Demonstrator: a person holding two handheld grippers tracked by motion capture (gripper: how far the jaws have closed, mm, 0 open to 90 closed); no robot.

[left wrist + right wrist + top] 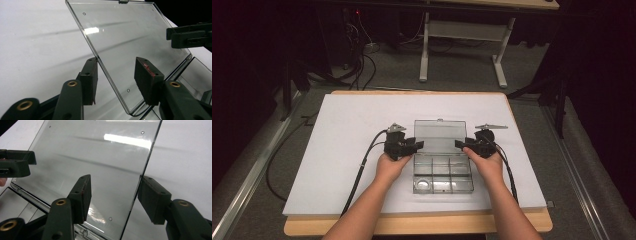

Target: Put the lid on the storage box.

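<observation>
A clear plastic compartment box lies open on the white table top, its lid standing up behind the tray. My left gripper sits at the lid's left edge. In the left gripper view that edge runs between the jaws of my left gripper, close beside one pad, with a gap to the other, so it is open. My right gripper is at the lid's right edge. In the right gripper view that edge stands between the spread jaws of my right gripper, which is also open.
The box tray has several empty compartments. Black cables trail from both grippers toward the table's front edge. Beyond the table stands another table's white legs, and cables lie on the floor at the left.
</observation>
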